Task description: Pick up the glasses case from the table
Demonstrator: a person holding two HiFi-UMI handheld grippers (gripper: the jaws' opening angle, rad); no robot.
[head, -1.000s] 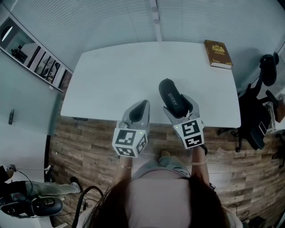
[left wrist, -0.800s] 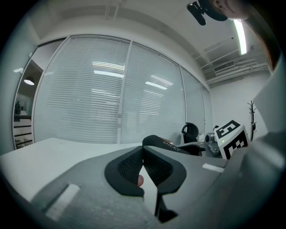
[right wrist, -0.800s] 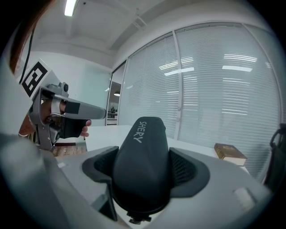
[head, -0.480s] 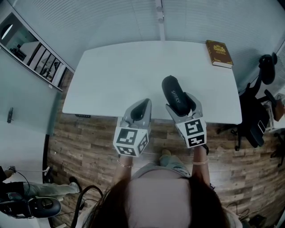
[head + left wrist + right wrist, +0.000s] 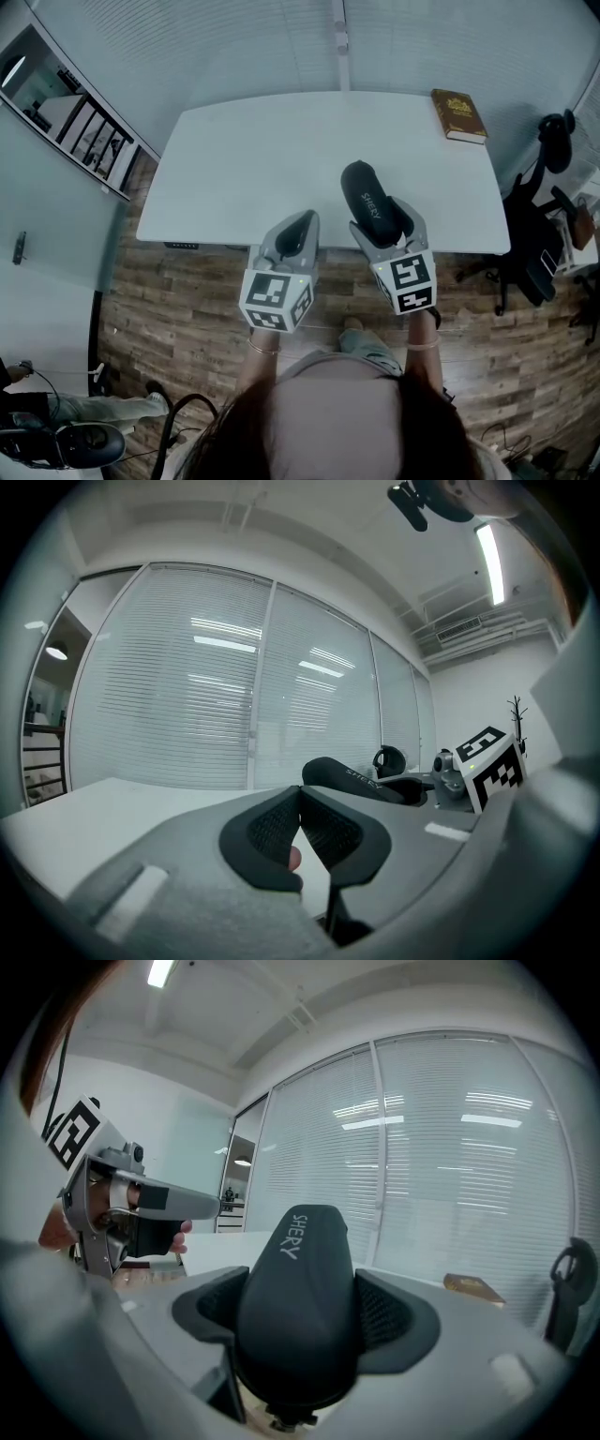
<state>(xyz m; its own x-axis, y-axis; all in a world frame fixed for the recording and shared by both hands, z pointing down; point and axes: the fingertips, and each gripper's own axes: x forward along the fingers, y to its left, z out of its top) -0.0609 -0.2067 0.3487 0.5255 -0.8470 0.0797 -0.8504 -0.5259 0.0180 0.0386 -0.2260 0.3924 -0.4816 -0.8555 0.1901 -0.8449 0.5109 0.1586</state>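
- The white table (image 5: 253,159) fills the middle of the head view, its long front edge running just ahead of both grippers, and most of its top is bare.
- Wood-plank floor (image 5: 187,309) shows below that front edge, and pale window blinds (image 5: 234,47) close off the far side of the room.
- The person (image 5: 337,412) stands at the table's near side with both forearms reaching forward, one gripper in each hand.
- A black chair (image 5: 539,244) sits off the table's right end, clear of the action.
- Right gripper (image 5: 382,217): it is out over the front part of the table, right of centre, and its two padded jaws are clamped on the glasses case, one pad pressed to each long side.
- Left gripper (image 5: 292,232): it hovers at the table's front edge just beside the right one, with its jaws pinched together, pads meeting at the tips and nothing between them.
- Glasses case (image 5: 364,195): black and rounded, with white lettering on top. Its far end pokes out past the right gripper's jaws toward the middle of the table. From the left gripper view it looks raised off the tabletop, though no view shows the gap under it cleanly.
- A brown book (image 5: 458,114) with a gold-patterned cover lies flat at the table's far right corner, well apart from the case and from both grippers.
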